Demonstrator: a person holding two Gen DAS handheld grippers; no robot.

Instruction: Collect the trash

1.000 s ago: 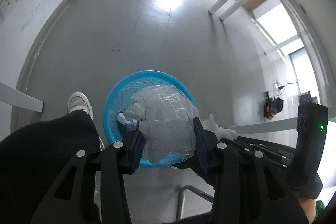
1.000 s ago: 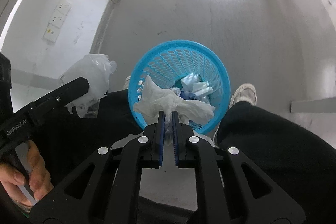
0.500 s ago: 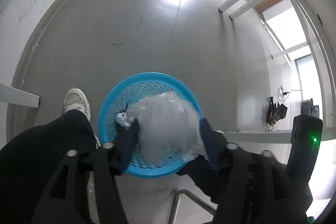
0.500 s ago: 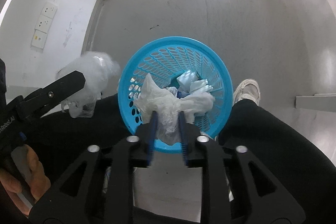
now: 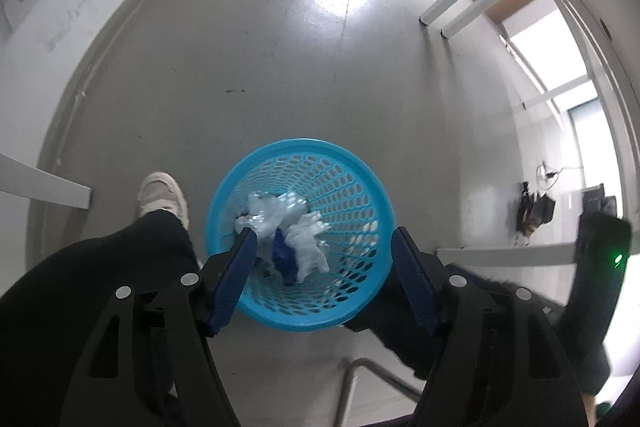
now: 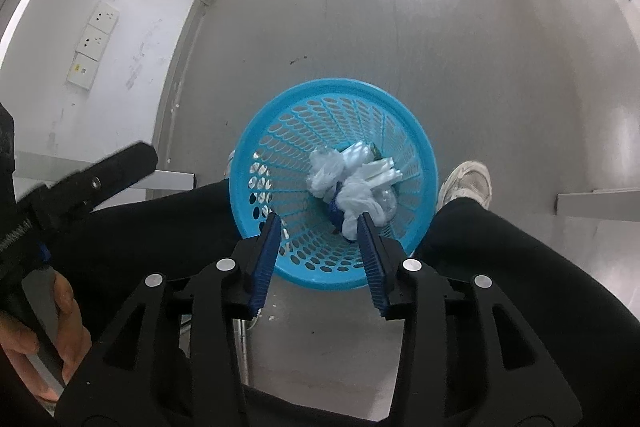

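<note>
A blue perforated waste basket (image 5: 352, 183) stands on the grey floor below me; it also shows in the right wrist view (image 6: 280, 131). Crumpled clear and white plastic trash (image 5: 288, 231) lies at its bottom, with a dark blue piece among it; the same trash shows in the right wrist view (image 6: 352, 183). My left gripper (image 5: 324, 247) is open and empty above the basket's near rim. My right gripper (image 6: 320, 231) is open and empty above the basket too. The left gripper's body shows at the left of the right wrist view (image 6: 80, 183).
The person's black trousers and white shoes (image 5: 162, 195) (image 6: 468, 183) flank the basket. White table legs (image 5: 460, 3) stand at the back right, a wall with sockets (image 6: 94, 43) on the left. A metal chair frame (image 5: 360, 383) lies under the grippers.
Both grippers have opened. The clear plastic bag left the left gripper and the white plastic left the right gripper; both now lie in the basket.
</note>
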